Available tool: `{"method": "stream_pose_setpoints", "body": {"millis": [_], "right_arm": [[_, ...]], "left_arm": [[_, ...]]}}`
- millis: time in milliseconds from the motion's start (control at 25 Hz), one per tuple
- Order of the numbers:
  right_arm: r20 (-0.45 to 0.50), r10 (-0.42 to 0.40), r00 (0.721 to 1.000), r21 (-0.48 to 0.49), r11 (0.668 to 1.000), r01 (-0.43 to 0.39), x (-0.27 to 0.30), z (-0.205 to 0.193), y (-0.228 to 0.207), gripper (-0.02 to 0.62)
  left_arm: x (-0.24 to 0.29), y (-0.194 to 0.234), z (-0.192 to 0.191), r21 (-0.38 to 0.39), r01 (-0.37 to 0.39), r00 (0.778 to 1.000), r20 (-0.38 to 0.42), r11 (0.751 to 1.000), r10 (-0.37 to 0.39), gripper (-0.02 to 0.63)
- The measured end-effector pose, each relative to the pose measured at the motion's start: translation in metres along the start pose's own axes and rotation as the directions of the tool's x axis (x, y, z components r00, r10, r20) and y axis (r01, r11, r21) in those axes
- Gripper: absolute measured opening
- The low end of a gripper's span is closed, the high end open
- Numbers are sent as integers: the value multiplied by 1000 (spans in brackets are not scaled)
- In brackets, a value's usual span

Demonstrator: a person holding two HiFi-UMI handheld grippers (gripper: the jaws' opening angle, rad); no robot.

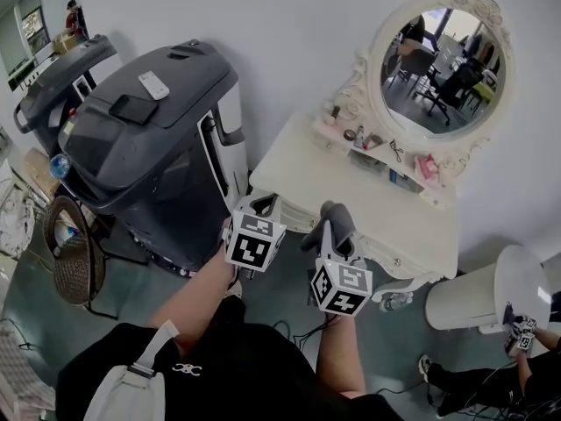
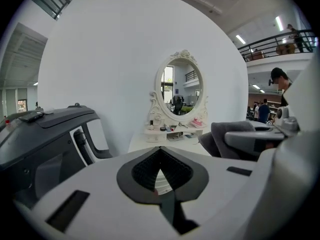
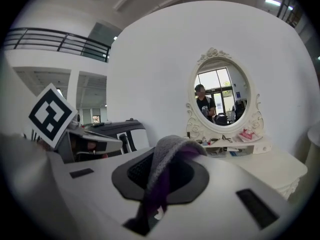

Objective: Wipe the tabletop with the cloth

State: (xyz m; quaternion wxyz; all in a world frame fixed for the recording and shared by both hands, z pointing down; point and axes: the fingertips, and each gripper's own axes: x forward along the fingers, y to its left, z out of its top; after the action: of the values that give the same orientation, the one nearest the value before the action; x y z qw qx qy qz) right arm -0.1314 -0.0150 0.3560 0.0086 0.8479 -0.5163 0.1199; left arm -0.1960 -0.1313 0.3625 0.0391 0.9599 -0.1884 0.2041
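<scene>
The right gripper (image 1: 336, 235) has its jaws closed on the cloth (image 1: 337, 216), a grey piece with a purple inner side. The cloth is folded up over the jaw tips and hangs down between them. It is held in the air over the front edge of the bench (image 1: 421, 226), not touching the top.

The left gripper (image 1: 263, 205) is just beside the right one, near the bench's left front corner. Its jaw tips meet at the front and there is nothing between them; only the white bench shows through the gap behind the tips.

The bench is a white carved dressing table against the wall, with an oval mirror (image 1: 443, 64) above it. A small shelf (image 1: 377, 152) under the mirror holds little jars, a pink item (image 1: 427, 167) and other bits too small to name.

Left of the bench stands a large dark grey lidded unit (image 1: 166, 147). Its lid is down, and a white remote (image 1: 154, 84) and a dark flat device (image 1: 133, 108) lie on top.

Further left, a brown woven basket (image 1: 74, 253) sits on the floor; what it holds cannot be made out.

Right of the bench is a white cylindrical tub (image 1: 478, 296) with its round lid tilted. Its inside is not visible.
</scene>
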Motion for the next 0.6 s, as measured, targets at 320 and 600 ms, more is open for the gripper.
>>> {"method": "stream_pose_setpoints", "body": {"millis": [320, 600], "right_arm": [[-42, 0, 999, -35, 999, -1, 115, 34, 14, 41], [-78, -9, 997, -31, 999, 7, 208, 40, 34, 41]], "left_arm": [[76, 77, 42, -23, 36, 999, -1, 999, -36, 0], [130, 143, 54, -29, 63, 997, -35, 998, -64, 0]]}}
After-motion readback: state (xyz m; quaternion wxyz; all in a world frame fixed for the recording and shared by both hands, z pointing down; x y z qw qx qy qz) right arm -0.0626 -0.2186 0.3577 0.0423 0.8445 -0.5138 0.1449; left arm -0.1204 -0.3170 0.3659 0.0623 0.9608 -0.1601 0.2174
